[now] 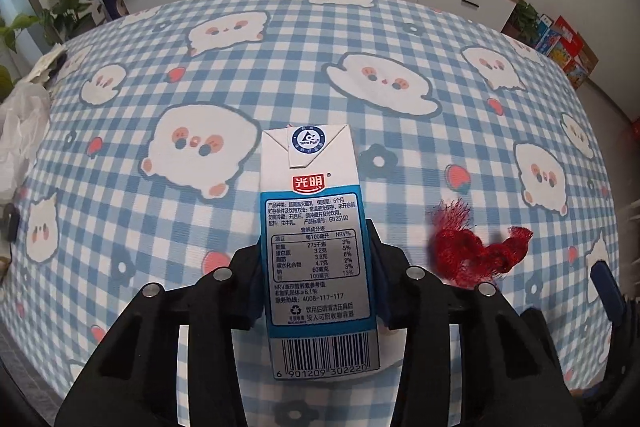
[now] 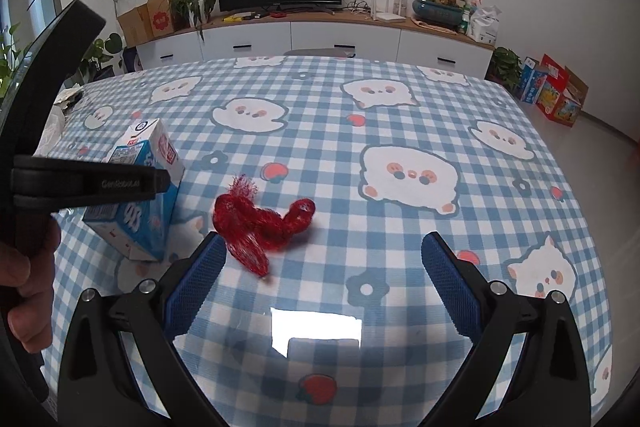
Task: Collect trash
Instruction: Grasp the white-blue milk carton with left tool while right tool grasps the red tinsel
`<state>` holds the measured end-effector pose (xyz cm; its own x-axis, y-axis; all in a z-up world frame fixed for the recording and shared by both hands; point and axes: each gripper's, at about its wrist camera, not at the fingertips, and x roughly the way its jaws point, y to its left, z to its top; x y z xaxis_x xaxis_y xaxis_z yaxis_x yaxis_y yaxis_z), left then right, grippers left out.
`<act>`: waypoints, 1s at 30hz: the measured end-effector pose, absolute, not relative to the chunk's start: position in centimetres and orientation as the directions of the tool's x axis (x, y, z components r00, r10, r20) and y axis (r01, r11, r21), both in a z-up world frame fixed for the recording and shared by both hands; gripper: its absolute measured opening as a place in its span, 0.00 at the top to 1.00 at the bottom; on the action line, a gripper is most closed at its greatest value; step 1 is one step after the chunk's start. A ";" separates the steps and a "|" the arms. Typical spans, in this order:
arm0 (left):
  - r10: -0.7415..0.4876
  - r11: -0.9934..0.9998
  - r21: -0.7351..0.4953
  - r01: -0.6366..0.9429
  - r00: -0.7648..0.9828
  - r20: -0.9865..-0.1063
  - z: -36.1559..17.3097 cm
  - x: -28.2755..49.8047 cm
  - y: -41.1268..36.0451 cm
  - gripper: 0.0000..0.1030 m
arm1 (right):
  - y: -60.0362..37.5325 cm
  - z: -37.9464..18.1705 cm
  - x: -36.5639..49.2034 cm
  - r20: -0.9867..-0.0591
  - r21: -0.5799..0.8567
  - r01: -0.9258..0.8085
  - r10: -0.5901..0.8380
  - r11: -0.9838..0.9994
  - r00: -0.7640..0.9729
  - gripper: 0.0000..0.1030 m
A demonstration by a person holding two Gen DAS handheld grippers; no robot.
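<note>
Both of my wrist views are bright and evenly lit by soft daylight. A hard white glare patch sits on the tablecloth (image 2: 400, 187) in the right view. Shadows are faint and short. Fisheye distortion bows the table edge and cabinets, and the corners fall to black. The milk carton (image 1: 316, 247) label reads sharp; the red mesh net (image 1: 476, 251) looks slightly smeared in the left view.

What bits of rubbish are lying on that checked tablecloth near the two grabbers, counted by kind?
Milk carton: 1
Red mesh netting: 1
Total: 2
</note>
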<state>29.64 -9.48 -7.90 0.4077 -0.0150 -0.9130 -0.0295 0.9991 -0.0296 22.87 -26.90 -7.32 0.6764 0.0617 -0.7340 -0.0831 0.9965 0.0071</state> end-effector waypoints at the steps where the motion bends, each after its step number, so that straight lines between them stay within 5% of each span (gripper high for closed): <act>1: -0.019 0.999 -0.033 -0.027 0.410 -0.912 -7.8 29.3 -8.9 0.60 | -26.5 -7.3 23.3 -0.738 0.014 -0.083 0.066 0.996 0.671 0.09; 12: 0.012 0.999 -0.005 -0.038 0.440 -0.898 -6.9 26.7 -3.2 0.60 | -22.9 -10.1 27.2 -0.802 0.042 -0.056 0.067 0.998 0.593 0.23; 18: 0.010 1.000 0.000 -0.023 0.441 -0.898 -7.2 26.1 -2.2 0.60 | -22.5 -11.2 28.0 -0.819 0.067 -0.033 0.074 0.997 0.569 0.44; 23: 0.009 1.000 -0.002 -0.026 0.436 -0.900 -7.5 25.7 -1.6 0.60 | -22.0 -11.3 28.2 -0.822 0.076 -0.043 0.087 0.996 0.562 0.71; 30: 0.009 1.000 -0.002 -0.026 0.434 -0.901 -7.7 24.9 -1.2 0.60 | -22.1 -11.1 28.0 -0.819 0.089 -0.032 0.091 0.996 0.567 0.81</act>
